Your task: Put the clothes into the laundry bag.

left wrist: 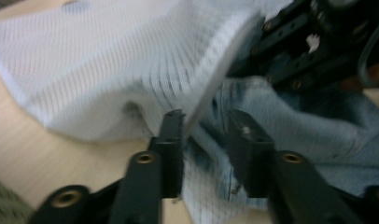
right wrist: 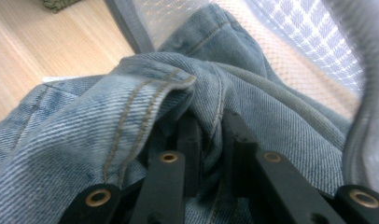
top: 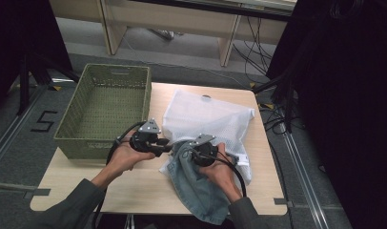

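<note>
The right claw (right wrist: 208, 135) is clamped on a fold of the blue denim garment (right wrist: 131, 107), which bunches between and over its jaws. Just ahead of it gapes the white mesh bag (top: 206, 117). The left claw (left wrist: 206, 135) stands parted at the bag's grey edge, pads pressing nothing. Left of it sits the green basket (top: 106, 102) on the table (top: 134, 186).

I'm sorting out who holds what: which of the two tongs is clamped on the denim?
The right tongs: their jaws pinch a fold of the blue denim garment. The left tongs stand open at the white mesh bag's edge.
</note>
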Demonstrator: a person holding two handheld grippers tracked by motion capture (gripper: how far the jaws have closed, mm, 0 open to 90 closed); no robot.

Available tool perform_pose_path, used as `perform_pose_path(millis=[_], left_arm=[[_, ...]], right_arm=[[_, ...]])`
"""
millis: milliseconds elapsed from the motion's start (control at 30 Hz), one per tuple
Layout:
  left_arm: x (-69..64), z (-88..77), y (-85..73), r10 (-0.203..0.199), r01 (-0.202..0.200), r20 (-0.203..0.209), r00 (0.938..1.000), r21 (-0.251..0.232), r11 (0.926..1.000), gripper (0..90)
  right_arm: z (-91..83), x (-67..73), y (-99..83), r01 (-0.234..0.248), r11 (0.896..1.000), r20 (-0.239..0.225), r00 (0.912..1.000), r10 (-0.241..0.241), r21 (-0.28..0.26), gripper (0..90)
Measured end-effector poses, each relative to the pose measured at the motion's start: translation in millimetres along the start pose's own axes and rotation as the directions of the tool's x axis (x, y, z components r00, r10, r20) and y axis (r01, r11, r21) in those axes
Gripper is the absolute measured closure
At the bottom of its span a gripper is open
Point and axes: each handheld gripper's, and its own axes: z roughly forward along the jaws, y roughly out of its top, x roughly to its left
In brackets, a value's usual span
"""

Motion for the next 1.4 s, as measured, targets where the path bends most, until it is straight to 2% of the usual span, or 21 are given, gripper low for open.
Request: perform_pose_path(millis=[100,133,333,367,400,433,500,633,667,733,800,867,900,1000,1067,1100,1167,1200,1300,1333,1400], left_arm=[[-8.0,2.6,-18.9,0.008,-0.005,-0.033,0.9994,0.082,0.9966,54.4],[-9.7,4.1,-24.6,0.024,-0.02,-0.032,0.9992,0.113,0.9934,54.2],[-11.5,29.9,-45.4,0.015,-0.001,-0.064,0.9979,0.22,0.9755,49.8],[-10.0,33.5,-45.6,0.03,-0.016,-0.058,0.9979,0.227,0.9738,48.9],[-10.0,37.5,-46.5,0.015,-0.002,-0.061,0.998,0.221,0.9752,48.2],[-8.7,40.8,-46.6,0.019,-0.004,-0.064,0.9978,0.231,0.973,47.4],[-5.2,45.5,-48.8,0.02,-0.002,-0.075,0.997,0.237,0.9715,47.2],[-4.3,54.1,-55.4,-0.012,0.027,-0.063,0.998,0.24,0.9704,47.1],[-4.0,54.6,-55.4,0.027,-0.012,-0.06,0.9978,0.242,0.9702,46.4],[-7.6,57.1,-54.3,0.018,-0.005,-0.056,0.9983,0.237,0.9714,46.8],[-11.0,58.8,-54.7,0.04,-0.028,-0.047,0.9981,0.223,0.9744,53.7],[-15.0,59.8,-54.4,0.04,-0.032,-0.035,0.9986,0.216,0.9758,68.7],[-17.1,59.8,-54.5,0.046,-0.038,-0.031,0.9985,0.218,0.9751,73.9],[-23.8,57.8,-56.5,0.065,-0.058,-0.026,0.9975,0.22,0.9738,84.0],[-36.8,54.8,-60.4,0.135,-0.123,-0.038,0.9901,0.227,0.966,85.9],[-44.4,52.5,-62.1,0.162,-0.153,-0.017,0.9867,0.236,0.9597,86.0],[-52.3,48.7,-64.7,0.182,-0.176,-0.001,0.9834,0.24,0.9547,86.2],[-54.2,48.2,-66.2,0.168,-0.162,-0.004,0.9858,0.238,0.9576,86.2],[-55.5,46.2,-66.8,0.179,-0.174,0.0,0.9838,0.242,0.9546,86.3],[-57.1,45.9,-67.9,0.17,-0.165,0.0,0.9854,0.243,0.9559,86.4],[-59.3,44.0,-68.5,0.191,-0.185,0.0,0.9816,0.251,0.9502,86.3]], right_arm=[[-1.0,-1.3,-2.1,0.0,1.0,-0.011,0.9999,0.0,-0.015,78.8],[-1.9,-1.0,-2.2,-0.005,1.0,-0.012,0.9999,0.005,-0.015,78.4],[-5.8,-1.8,-3.1,0.001,1.0,-0.034,0.9994,-0.001,-0.016,75.3],[-6.1,-1.6,-3.3,0.004,1.0,-0.025,0.9997,-0.005,-0.02,74.9],[-6.1,-1.8,-3.6,0.011,1.0,-0.014,0.9998,-0.012,-0.029,74.5],[-7.1,-2.5,-3.4,0.006,1.0,-0.045,0.999,-0.007,-0.019,73.9],[-7.4,-3.9,-4.2,0.02,1.0,-0.016,0.9997,-0.02,-0.02,73.2],[-9.2,-3.9,-4.8,-0.005,1.0,-0.04,0.9992,0.005,-0.022,70.0],[-9.7,-4.2,-5.0,-0.007,1.0,-0.032,0.9995,0.006,-0.025,69.2],[-9.5,-5.1,-5.1,-0.003,1.0,-0.027,0.9996,0.002,-0.025,67.9],[-9.3,-4.9,-5.2,-0.009,1.0,-0.043,0.999,0.008,-0.028,66.6],[-10.3,-6.1,-5.6,0.008,1.0,-0.017,0.9998,-0.008,-0.026,65.9],[-11.1,-3.8,-5.6,-0.014,1.0,-0.038,0.9992,0.013,-0.023,65.9],[-12.6,-2.7,-6.9,0.003,1.0,-0.03,0.9995,-0.004,-0.029,69.6],[-16.3,-0.7,-7.5,0.029,1.0,-0.055,0.998,-0.029,-0.002,75.7],[-17.2,3.4,-8.1,0.024,1.0,-0.072,0.9971,-0.023,0.007,77.8],[-17.4,7.8,-8.0,0.05,0.998,-0.092,0.9946,-0.047,0.028,80.6],[-15.2,9.1,-8.2,0.051,0.998,-0.085,0.9952,-0.048,0.029,81.6],[-5.7,7.4,-3.9,0.025,0.999,-0.036,0.9991,-0.024,0.033,83.4],[-2.7,4.5,-0.4,0.032,0.998,-0.007,0.9995,-0.031,0.045,83.6],[3.1,-1.2,8.1,0.025,1.0,0.084,0.9962,-0.026,0.016,83.6]])
